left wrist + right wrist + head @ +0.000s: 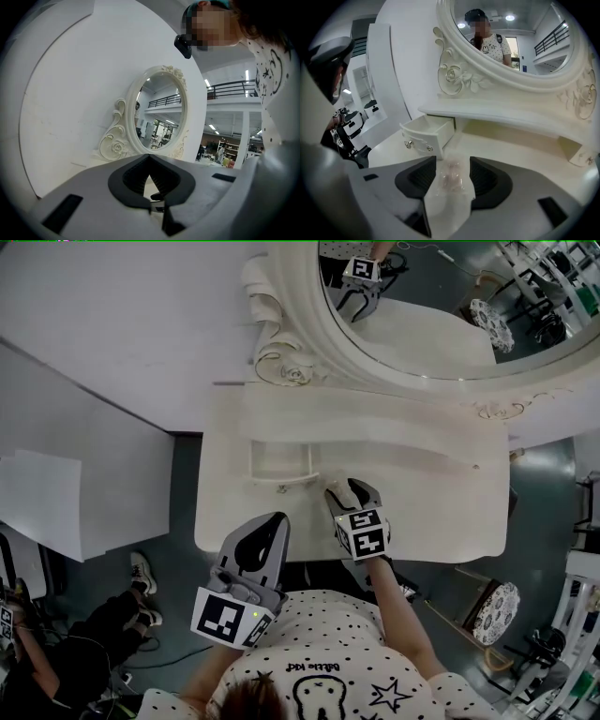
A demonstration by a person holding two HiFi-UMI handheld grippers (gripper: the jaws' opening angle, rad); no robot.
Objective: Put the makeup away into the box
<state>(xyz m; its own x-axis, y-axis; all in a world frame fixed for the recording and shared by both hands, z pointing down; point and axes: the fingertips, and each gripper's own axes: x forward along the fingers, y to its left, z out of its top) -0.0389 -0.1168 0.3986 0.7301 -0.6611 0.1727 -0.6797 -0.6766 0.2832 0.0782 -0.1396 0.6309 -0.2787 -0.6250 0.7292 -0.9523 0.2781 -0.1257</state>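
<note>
**A:** Starting at the left, what is the left gripper (149, 159) doing?

**B:** Nothing for the task, by the look of it. Its jaws are closed tip to tip with nothing between them. The person holds it low and close to the body at the near edge of the dressing table (441, 521), pointing roughly level toward the mirror (422, 296).

**A:** And the box?

**B:** That is probably the small drawer (425, 133), pulled open under the shelf with no makeup showing inside it.

**A:** So where is the makeup?

**B:** A clear packet (451, 177) with something pinkish inside lies flat on the tabletop, near the drawer's front but outside it. The right gripper (345, 491) is tilted down over it. The jaws stand wide, one on each side of the packet, and the pads are not pressing on it.

**A:** Which step would that be?

**B:** It looks like the pick-up, with the stowing not yet done. The next move calls for closing on a thin, slippery packet lying flat, so the jaw tips need to be right down at the table. Then it has to be carried left over the drawer's rim and let go inside.
</note>
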